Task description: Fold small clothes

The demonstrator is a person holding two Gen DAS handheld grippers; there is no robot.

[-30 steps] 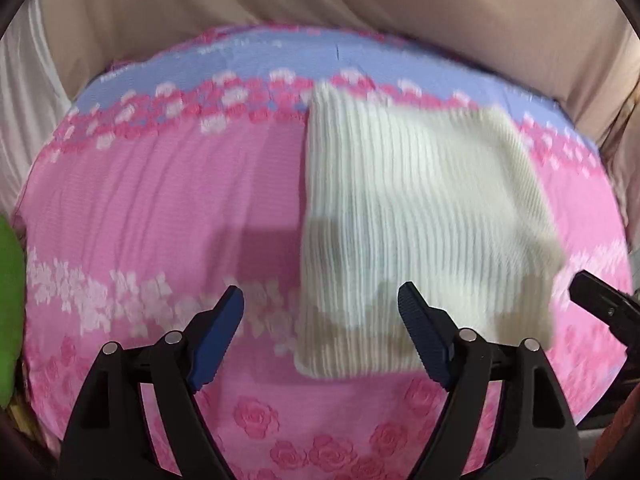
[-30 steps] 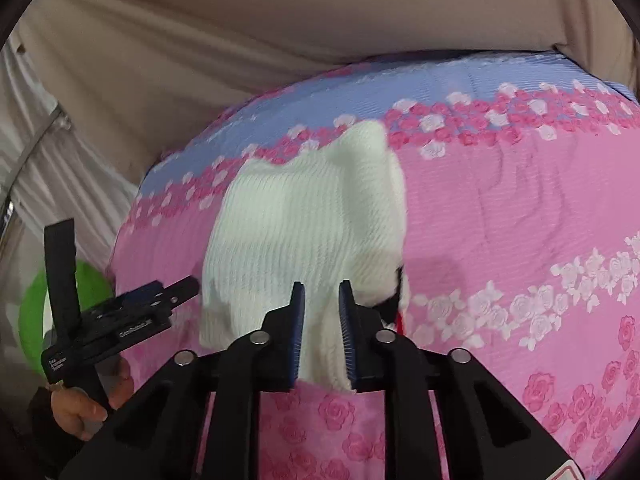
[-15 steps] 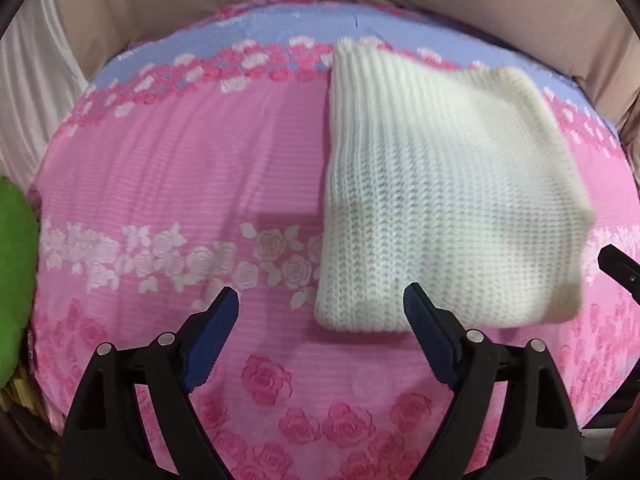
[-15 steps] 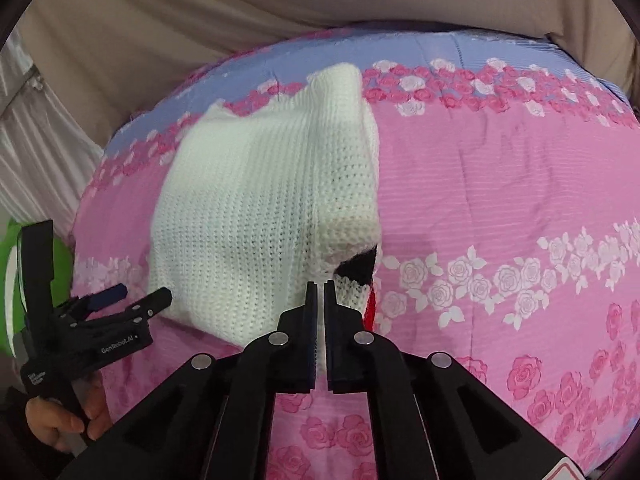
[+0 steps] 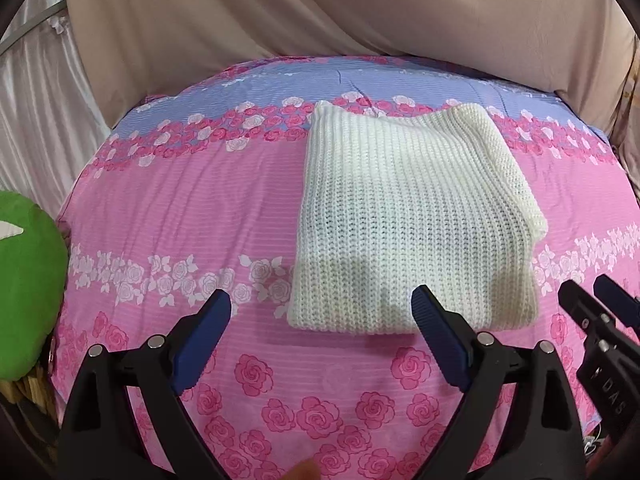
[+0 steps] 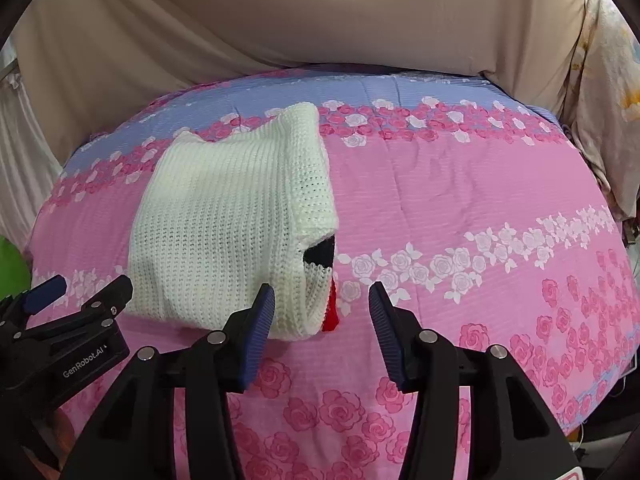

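A cream knitted sweater [image 5: 408, 232] lies folded into a rectangle on the pink rose-print bed sheet [image 5: 200, 208]. In the right wrist view the sweater [image 6: 228, 224] shows a black and red patch at its near right corner. My left gripper [image 5: 322, 312] is open and empty, hovering just in front of the sweater's near edge. My right gripper [image 6: 322, 300] is open and empty, just in front of the sweater's near right corner. Each gripper shows at the edge of the other's view.
A green cushion [image 5: 24, 300] sits at the left edge of the bed. Beige cloth [image 5: 320, 8] hangs behind the bed. A pale patterned cloth [image 6: 604, 92] hangs at the far right. The sheet has a blue band [image 6: 400, 88] along the far side.
My right gripper was shut on the sweater's near edge and has opened and let go. Both grippers have pulled back from the sweater, which now lies flat.
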